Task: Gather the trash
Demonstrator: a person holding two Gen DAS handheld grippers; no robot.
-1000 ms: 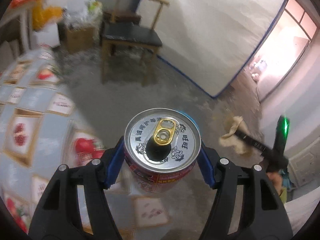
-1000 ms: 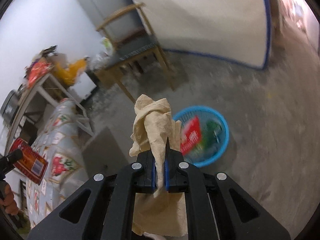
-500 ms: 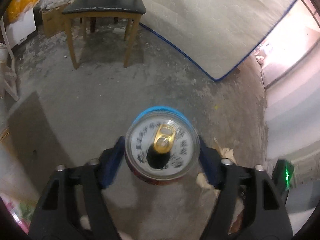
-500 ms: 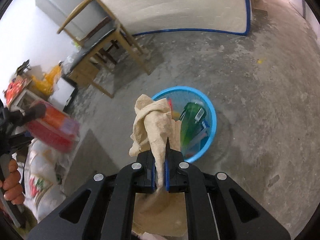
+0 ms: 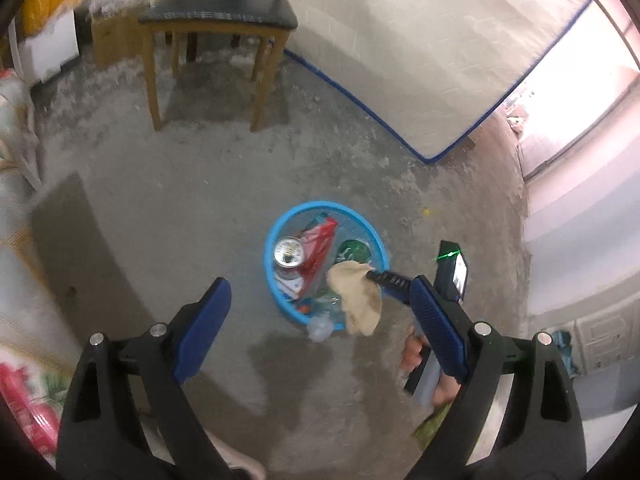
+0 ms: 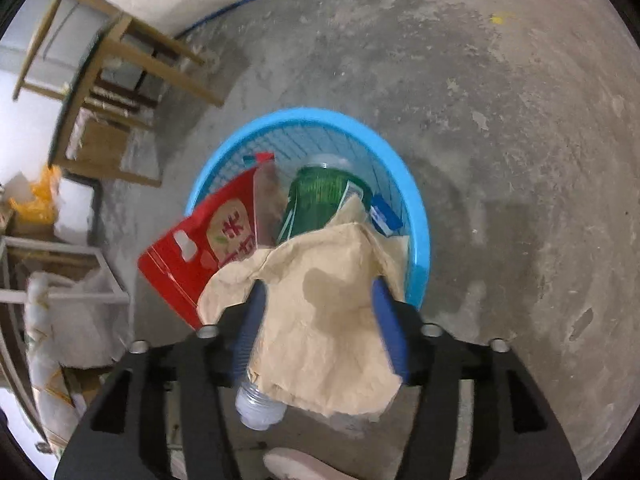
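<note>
Left wrist view: your left gripper (image 5: 320,312) has its jaws opening, nothing between them; the can (image 5: 289,252) lies in the blue basket (image 5: 272,240) on the floor. Your right gripper (image 6: 318,316) has its jaws opening around the crumpled paper (image 6: 332,320) (pads no longer pressing), over the basket's near rim.

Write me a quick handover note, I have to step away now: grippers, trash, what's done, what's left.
Left gripper: opening, nothing between its fingers.
Right gripper: opening, crumpled paper loose between its fingers, above the blue basket.
In the basket: can, red packet, green bottle.
Done: can dropped in.
Left: let the paper fall in; a clear bottle sits at the rim.
</note>
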